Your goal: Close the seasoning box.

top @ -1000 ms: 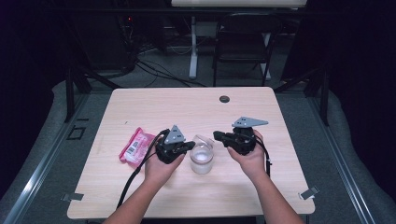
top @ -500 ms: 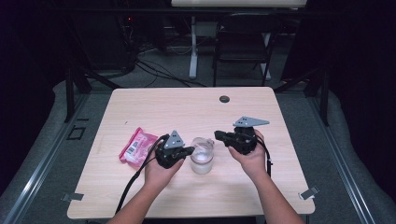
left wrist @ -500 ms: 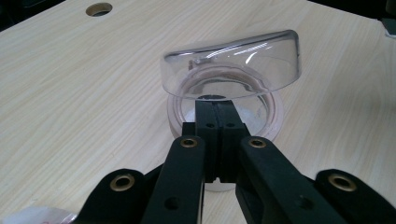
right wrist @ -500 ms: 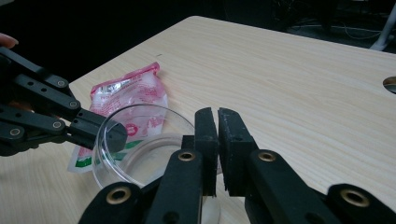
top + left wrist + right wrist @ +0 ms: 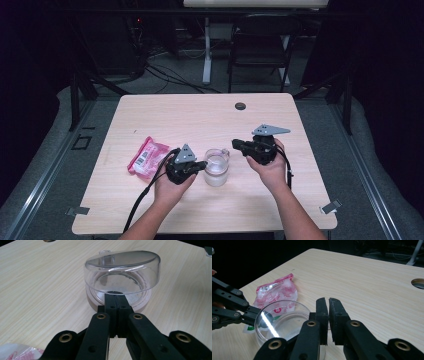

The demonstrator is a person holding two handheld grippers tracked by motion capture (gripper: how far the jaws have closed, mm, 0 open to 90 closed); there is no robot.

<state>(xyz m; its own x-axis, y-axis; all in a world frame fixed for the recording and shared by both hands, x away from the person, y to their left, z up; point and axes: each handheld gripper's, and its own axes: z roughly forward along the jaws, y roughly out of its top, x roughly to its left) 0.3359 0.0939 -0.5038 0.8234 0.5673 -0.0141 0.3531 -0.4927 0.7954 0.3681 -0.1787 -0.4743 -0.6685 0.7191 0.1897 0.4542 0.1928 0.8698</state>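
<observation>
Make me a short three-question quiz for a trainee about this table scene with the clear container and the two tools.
1. True or false: the left tool is shut against the clear plastic container.
2. Which thing lies on the table beyond the left tool, away from the container?
A. a blue sponge
B. a pink and red packet
C. a metal spoon
3. Fill in: in the right tool view, the right tool has its jaws nearly closed with ____ between them.

Key: 1 true, the jaws meet at the container's near wall. 2 B. 3 nothing.

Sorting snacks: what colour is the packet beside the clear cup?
Pink-red packet with white print, best in the right gripper view.
</observation>
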